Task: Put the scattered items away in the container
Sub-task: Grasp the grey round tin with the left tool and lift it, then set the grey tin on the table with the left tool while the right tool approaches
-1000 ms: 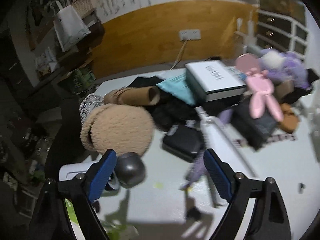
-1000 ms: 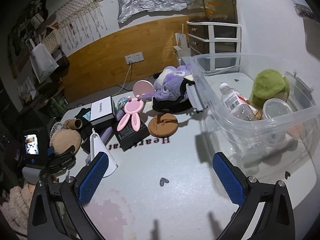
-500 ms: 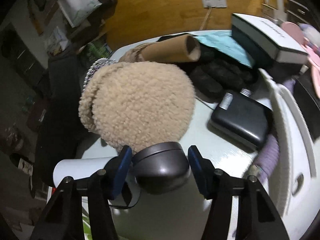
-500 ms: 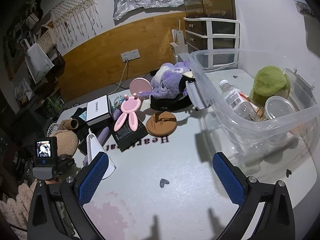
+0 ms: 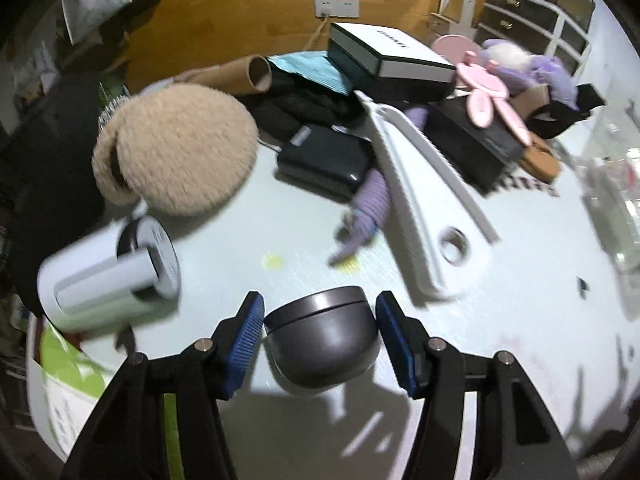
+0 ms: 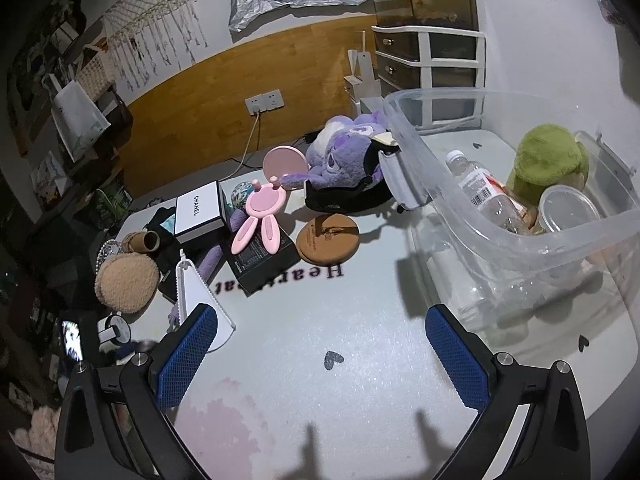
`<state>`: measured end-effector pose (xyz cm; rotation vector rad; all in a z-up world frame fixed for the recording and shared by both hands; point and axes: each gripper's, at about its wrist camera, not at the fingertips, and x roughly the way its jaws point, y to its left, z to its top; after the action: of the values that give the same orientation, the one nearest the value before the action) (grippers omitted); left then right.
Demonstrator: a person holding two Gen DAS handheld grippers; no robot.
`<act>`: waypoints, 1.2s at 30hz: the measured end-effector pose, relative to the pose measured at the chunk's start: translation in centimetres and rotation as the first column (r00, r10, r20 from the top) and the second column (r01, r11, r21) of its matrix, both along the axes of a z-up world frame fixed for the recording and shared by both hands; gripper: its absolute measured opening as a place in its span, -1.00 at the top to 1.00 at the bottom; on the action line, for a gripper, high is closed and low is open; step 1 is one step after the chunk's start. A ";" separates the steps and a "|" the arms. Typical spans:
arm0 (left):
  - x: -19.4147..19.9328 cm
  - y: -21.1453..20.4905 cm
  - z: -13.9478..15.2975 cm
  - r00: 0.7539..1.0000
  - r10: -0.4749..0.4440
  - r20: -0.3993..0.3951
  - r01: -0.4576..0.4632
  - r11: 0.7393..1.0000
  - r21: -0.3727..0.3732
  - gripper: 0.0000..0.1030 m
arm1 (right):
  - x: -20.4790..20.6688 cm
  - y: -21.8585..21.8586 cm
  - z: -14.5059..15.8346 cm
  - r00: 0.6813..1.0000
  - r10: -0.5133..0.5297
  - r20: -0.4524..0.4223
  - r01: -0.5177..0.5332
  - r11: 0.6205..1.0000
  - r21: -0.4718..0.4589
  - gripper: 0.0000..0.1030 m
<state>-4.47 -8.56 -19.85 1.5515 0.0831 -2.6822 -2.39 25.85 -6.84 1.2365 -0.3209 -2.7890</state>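
Container [image 6: 472, 204], a clear plastic bin, sits at the desk's [image 6: 360, 340] right edge, already holding a water bottle [image 6: 486, 190] and a green plush [image 6: 548, 162]. The left hand-held gripper [image 5: 320, 330] has its blue pads closed against a round grey tin [image 5: 322, 338], near the desk's left edge. The right hand-held gripper [image 6: 322, 356] hangs wide open, holding nothing.

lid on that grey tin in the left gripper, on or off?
On. The grey tin sits between the left gripper pads with its lid seated flush, a seam line running around the rim; no interior shows.
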 end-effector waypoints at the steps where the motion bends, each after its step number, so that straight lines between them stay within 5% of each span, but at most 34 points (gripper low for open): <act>1: 0.4 -0.1 0.0 1.000 -0.005 0.005 0.005 1.000 0.029 -0.13 | 0.0 0.1 -0.1 1.000 -0.002 0.003 0.002 1.000 -0.005 -1.00; 6: 1.8 0.0 0.4 1.000 -0.028 0.010 0.026 0.988 0.152 -0.13 | 0.0 0.2 -0.1 1.000 0.003 0.009 -0.003 1.000 -0.016 -1.00; 8: 2.3 -0.2 1.2 1.000 -0.027 -0.011 0.028 0.985 0.171 -0.39 | 0.1 0.1 -0.1 1.000 0.011 0.008 -0.011 1.000 -0.015 -1.00; 11: 2.8 -0.8 2.7 0.999 -0.012 -0.053 0.021 0.984 0.177 -0.44 | 0.2 0.0 -0.2 1.000 0.021 0.012 -0.021 1.000 -0.017 -1.00; 18: 1.0 -1.7 2.7 0.999 0.049 0.007 -0.049 0.998 -0.041 -0.44 | 0.5 0.4 -0.7 0.999 0.021 0.039 -0.020 0.999 -0.032 -1.00; 36: -0.5 7.1 -1.7 0.969 -0.229 0.092 0.232 0.972 -0.029 -0.41 | 1.1 3.9 -3.3 0.985 -0.021 0.173 0.035 0.996 -0.081 -1.00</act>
<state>-4.96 -1.49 -21.53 1.7650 -0.1633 -2.7582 -1.24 29.71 -10.17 1.4663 -0.4652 -2.6656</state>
